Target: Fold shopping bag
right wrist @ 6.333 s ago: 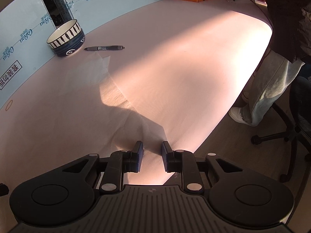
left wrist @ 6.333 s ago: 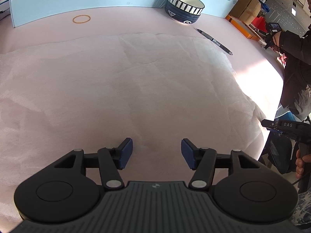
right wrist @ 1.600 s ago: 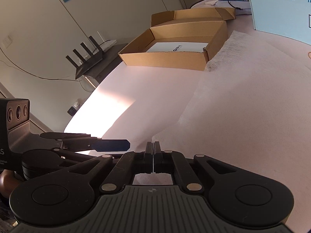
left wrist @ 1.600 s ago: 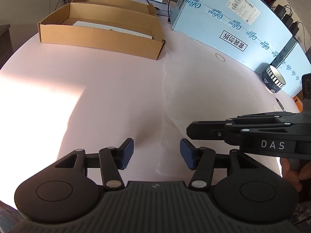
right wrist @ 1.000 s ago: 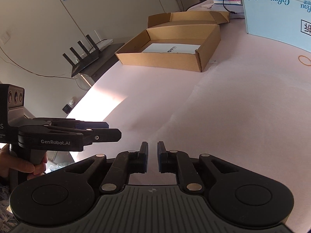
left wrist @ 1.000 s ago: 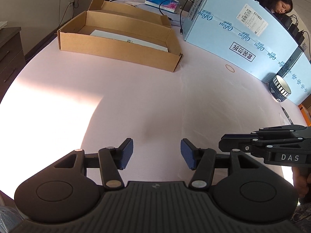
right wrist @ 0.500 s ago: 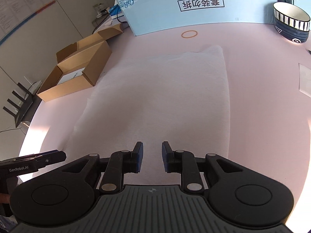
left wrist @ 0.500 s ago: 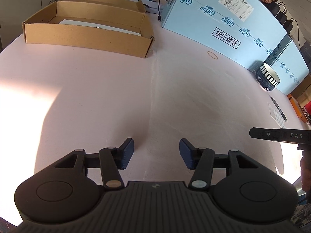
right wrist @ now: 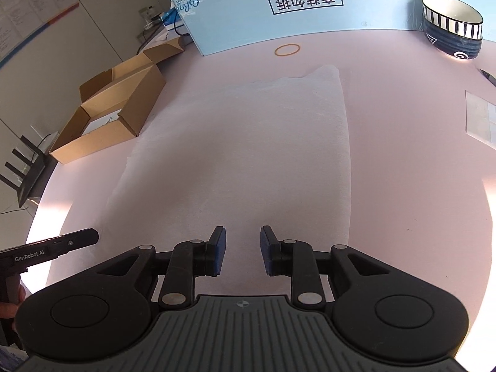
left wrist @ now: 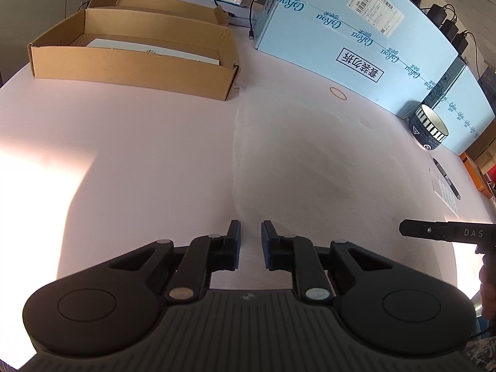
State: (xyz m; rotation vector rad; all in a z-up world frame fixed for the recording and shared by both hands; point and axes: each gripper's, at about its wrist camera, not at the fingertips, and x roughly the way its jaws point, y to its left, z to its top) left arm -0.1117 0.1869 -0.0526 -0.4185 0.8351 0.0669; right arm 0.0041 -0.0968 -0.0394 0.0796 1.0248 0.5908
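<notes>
White shopping bag [right wrist: 248,155] laid flat at surface [right wrist: 403,186] centre, cardboard box [right wrist: 108,114] at ten o'clock. Left tongs [left wrist: 250,241] closing, nothing pinched; right tongs [right wrist: 242,252] opening, empty, over bag's near edge.

Matte black plastic left gripper [left wrist: 250,245], blue pads, silver screws; matching right gripper [right wrist: 243,249] showing ribbed grey housing (lettered "DAS", "GenRobot.AI").

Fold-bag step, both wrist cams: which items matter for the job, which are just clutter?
In play:
- pale pink non-woven shopping bag, lying flat, already folded narrower
- left gripper, jaws closing over the bag's near left edge
- right gripper, jaws opening, nothing between them

Lying about:
- open brown cardboard box
- light-blue carton
- striped ceramic bowl
- orange rubber band
- black pen
</notes>
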